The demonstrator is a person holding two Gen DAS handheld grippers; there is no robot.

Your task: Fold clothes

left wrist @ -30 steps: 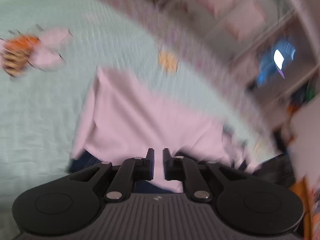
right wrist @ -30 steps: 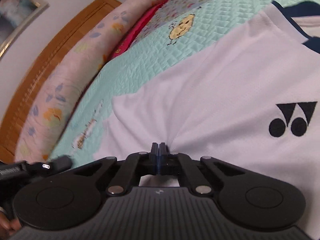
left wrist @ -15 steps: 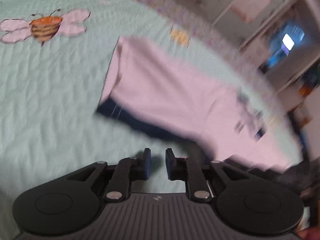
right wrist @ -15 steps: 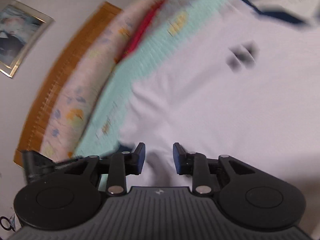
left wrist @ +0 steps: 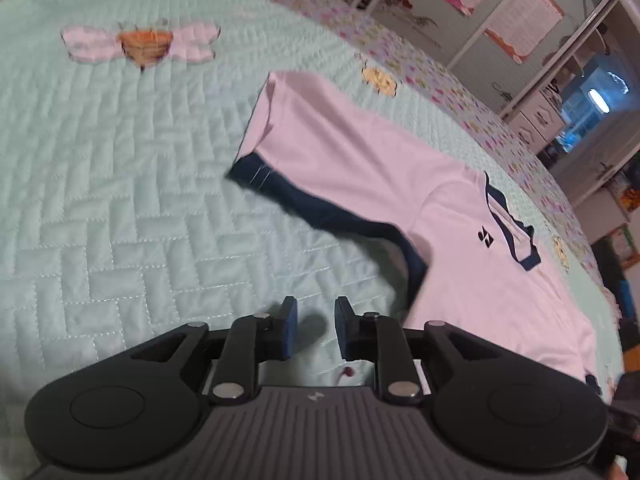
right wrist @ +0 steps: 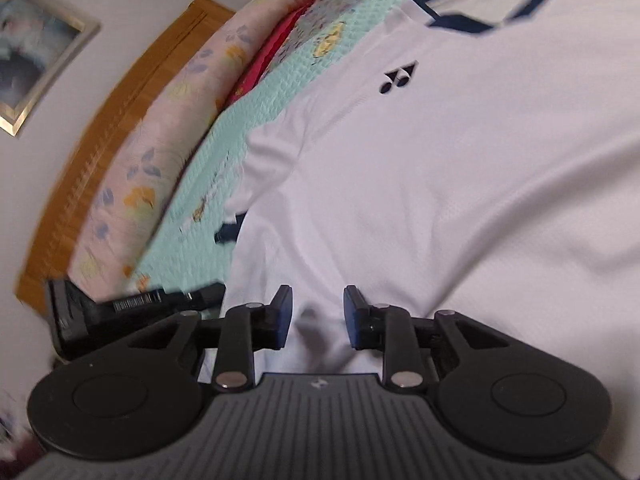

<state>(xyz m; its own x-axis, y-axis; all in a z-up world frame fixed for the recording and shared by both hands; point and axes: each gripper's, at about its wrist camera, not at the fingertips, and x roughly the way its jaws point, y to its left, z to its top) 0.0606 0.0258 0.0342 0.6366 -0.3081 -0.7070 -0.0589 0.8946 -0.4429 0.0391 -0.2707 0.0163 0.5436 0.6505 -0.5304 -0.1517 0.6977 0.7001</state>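
Note:
A white T-shirt (left wrist: 360, 160) with navy trim and a small black logo lies spread on the pale green quilt (left wrist: 120, 208). One sleeve with its navy cuff (left wrist: 320, 204) stretches toward the left wrist view's centre. My left gripper (left wrist: 316, 328) is open over bare quilt, just short of that cuff, holding nothing. In the right wrist view the same T-shirt (right wrist: 460, 184) fills the frame, navy collar (right wrist: 492, 8) at the top. My right gripper (right wrist: 316, 316) is open just above the shirt's white body, with nothing between its fingers.
A floral pillow (right wrist: 160, 152) and a red one (right wrist: 276, 52) lie against the wooden headboard (right wrist: 100, 132). The other gripper's black body (right wrist: 120, 312) shows at the right wrist view's left. Shelves and cabinets (left wrist: 540, 60) stand beyond the bed's far edge.
My right gripper was shut on the white fabric a second ago and has opened and let go. My left gripper has widened and drawn back off the shirt onto bare quilt.

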